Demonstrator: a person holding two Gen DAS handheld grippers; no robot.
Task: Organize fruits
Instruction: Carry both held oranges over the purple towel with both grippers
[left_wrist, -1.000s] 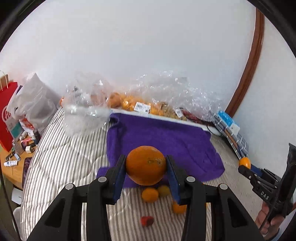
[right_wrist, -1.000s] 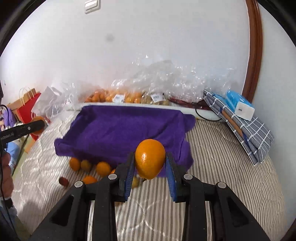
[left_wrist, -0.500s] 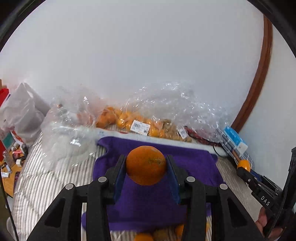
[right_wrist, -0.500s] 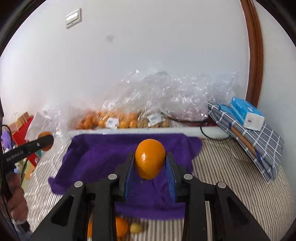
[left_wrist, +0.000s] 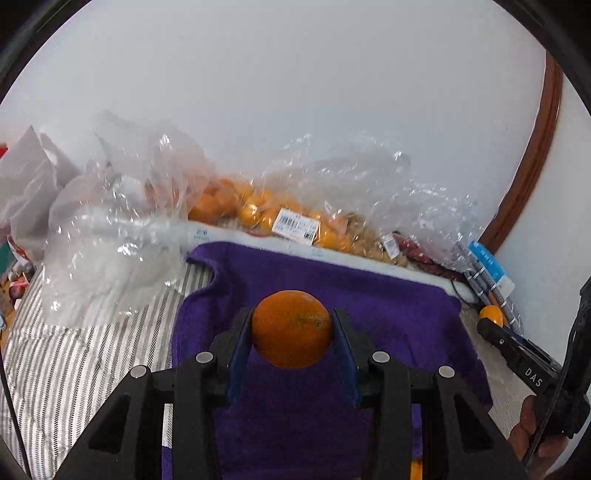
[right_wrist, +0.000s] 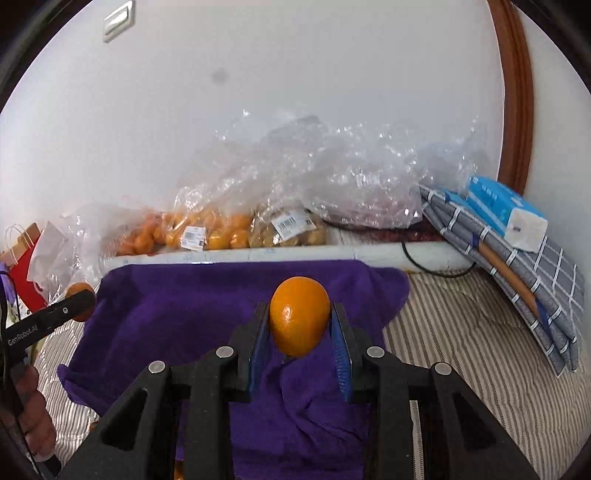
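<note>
The left gripper (left_wrist: 291, 332) has its jaws clamped on a dark orange (left_wrist: 291, 328) above the purple towel (left_wrist: 388, 306) on the striped bed (left_wrist: 74, 362). The right gripper (right_wrist: 300, 325) grips a lighter orange (right_wrist: 299, 315) over the towel's near part. Bagged oranges (right_wrist: 207, 230) lie along the far wall.

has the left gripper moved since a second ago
Yes. The left gripper, shut on its orange, has moved forward over the purple towel, toward the bagged fruit at the wall.
</note>
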